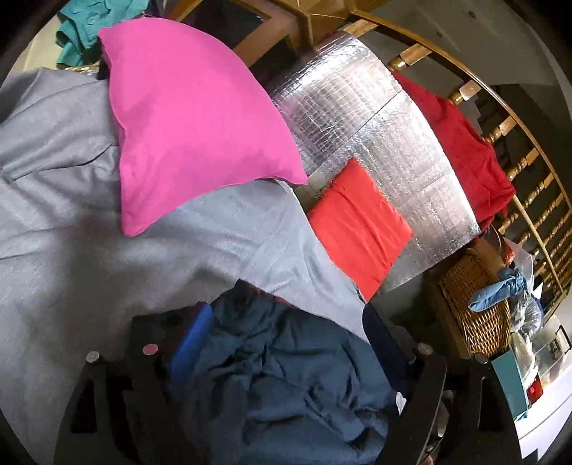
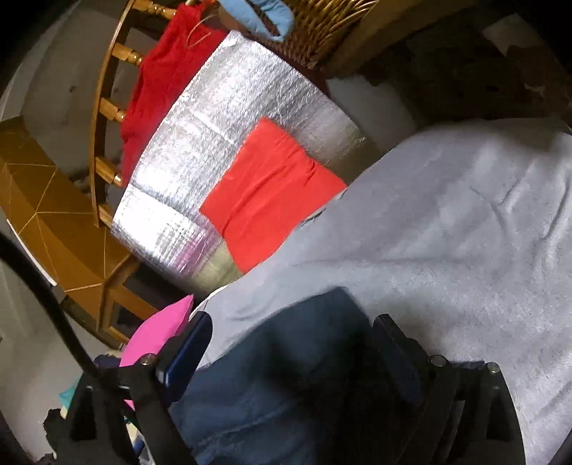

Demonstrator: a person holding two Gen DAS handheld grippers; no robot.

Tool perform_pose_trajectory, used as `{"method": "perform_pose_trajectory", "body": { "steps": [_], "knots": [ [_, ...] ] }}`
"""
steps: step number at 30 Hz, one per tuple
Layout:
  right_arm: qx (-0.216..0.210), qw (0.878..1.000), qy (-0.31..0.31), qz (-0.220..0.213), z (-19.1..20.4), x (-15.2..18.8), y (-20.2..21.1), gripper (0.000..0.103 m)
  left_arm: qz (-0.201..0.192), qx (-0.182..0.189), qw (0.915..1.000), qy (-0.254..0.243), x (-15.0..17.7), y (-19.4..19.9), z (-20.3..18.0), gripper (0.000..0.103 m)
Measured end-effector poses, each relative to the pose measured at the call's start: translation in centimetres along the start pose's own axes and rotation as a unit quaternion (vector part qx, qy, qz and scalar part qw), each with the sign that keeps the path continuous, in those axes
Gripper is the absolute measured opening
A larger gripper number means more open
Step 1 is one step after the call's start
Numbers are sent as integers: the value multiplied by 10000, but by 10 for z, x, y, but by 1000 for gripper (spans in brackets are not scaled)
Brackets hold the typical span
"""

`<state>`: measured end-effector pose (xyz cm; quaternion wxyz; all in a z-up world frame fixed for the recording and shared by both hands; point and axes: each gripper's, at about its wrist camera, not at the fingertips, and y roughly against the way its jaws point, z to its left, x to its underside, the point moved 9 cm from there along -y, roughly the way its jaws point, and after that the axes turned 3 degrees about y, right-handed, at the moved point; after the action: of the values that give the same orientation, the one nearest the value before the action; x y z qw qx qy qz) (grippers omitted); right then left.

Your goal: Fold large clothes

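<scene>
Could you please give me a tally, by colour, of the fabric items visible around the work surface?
Pink: 1, pillow
Orange-red: 1, folded cloth
Dark red: 1, garment on the railing
Grey: 1, sheet
Dark blue: 1, garment
Teal: 1, cloth
Light blue: 1, cloth on the basket
Total: 7

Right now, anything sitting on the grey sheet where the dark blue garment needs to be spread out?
Yes: a pink pillow lies on the grey sheet, and a folded orange-red cloth sits at its edge. The dark blue garment is bunched between the left fingers.
</scene>
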<state>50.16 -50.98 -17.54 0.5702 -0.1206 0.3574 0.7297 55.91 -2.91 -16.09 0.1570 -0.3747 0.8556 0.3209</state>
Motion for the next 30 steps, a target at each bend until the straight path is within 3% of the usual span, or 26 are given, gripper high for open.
{"method": "perform_pose_trajectory", "body": {
  "steps": [3,8,10,12,13,17,21,23,25,27,30],
  "knots": [
    [-9,9999,110,0,12,0,15,93,-111,-403,9991,-53,8,16,8,86],
    [426,9960,749,253,24,13,34,88,68,-1470,9889,-215,30,37,37,86],
    [617,9933,904,369,16,20,44,74,135,-1752,9844,-84,37,45,52,86],
    [658,9919,882,631,4,37,55,39,177,-2007,9794,-147,45,52,64,86],
    [694,9904,868,823,-2,48,58,36,232,-2242,9739,-275,51,54,68,86],
    [965,9820,1006,1277,-20,84,62,36,396,-2653,9613,-633,73,58,80,86],
    [1374,9704,1053,1681,-41,108,46,32,904,-3013,9458,-806,94,43,103,89],
    [1488,9682,1072,1702,-42,110,44,34,1045,-2948,9473,-689,93,42,108,89],
    [1651,9650,1198,1649,-31,105,47,40,931,-2933,9492,-661,85,49,105,89],
    [1554,9672,1313,1522,-11,100,47,61,653,-3035,9460,-930,71,57,94,89],
    [1223,9679,1774,1295,37,99,37,61,311,-3032,9443,-1240,54,69,75,89]
  ]
}}
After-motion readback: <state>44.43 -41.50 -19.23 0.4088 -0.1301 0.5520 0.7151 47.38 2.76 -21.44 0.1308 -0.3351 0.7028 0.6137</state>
